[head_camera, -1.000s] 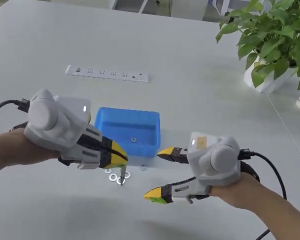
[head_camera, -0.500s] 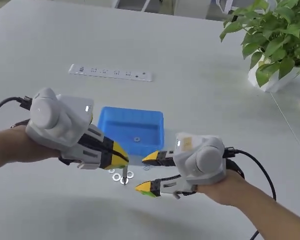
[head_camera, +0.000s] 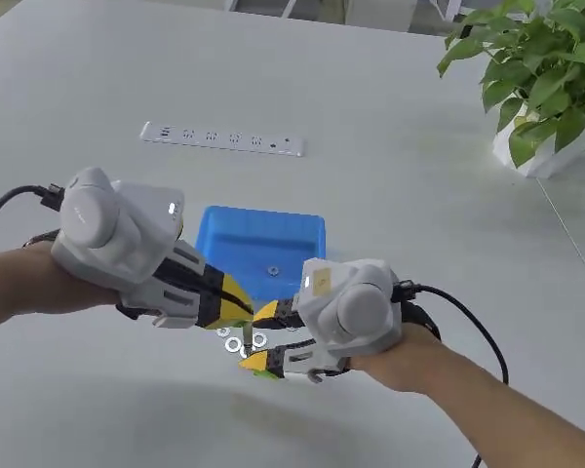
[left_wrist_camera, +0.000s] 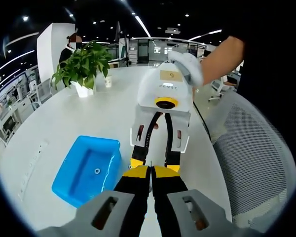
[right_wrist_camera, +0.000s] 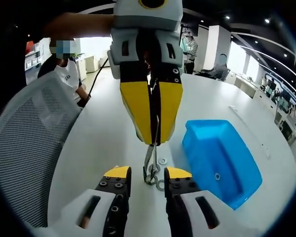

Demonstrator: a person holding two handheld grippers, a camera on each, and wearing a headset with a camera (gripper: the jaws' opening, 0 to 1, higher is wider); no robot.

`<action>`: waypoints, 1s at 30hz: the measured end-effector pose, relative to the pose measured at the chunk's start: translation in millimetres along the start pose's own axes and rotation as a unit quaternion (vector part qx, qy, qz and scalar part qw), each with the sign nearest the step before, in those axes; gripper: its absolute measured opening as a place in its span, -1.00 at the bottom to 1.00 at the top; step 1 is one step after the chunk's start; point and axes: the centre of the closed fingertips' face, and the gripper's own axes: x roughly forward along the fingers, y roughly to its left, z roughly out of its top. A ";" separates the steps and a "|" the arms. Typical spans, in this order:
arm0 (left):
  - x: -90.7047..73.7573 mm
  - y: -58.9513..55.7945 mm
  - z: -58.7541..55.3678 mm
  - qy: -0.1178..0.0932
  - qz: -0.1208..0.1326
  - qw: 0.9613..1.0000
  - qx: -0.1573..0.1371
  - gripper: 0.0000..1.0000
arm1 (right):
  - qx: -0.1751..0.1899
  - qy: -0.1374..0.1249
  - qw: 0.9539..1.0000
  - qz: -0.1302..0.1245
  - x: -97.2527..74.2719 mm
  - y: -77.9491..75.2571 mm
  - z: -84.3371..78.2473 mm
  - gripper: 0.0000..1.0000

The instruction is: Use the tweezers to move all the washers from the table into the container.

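Tweezers [right_wrist_camera: 149,157] are clamped in the left tool [left_wrist_camera: 151,173], tips at the washers [right_wrist_camera: 163,161]; the right tool [right_wrist_camera: 145,175] is held apart.

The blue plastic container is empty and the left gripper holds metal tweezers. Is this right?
No. The blue plastic container holds one small metal washer, as the head view shows, and the left gripper holds metal tweezers.

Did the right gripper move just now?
Yes. The right gripper slid left, toward the washers in front of the blue container, which stayed put.
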 end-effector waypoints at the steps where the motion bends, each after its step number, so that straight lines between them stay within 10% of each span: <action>1: 0.1 0.0 0.0 0.000 0.000 1.000 0.000 -0.91 | 0.000 0.001 1.000 0.001 1.1 -0.3 0.4 -0.48; 30: 2.8 -2.2 0.9 0.012 -0.004 1.000 0.008 -0.90 | 0.022 0.016 1.000 0.005 7.1 0.5 -6.4 -0.83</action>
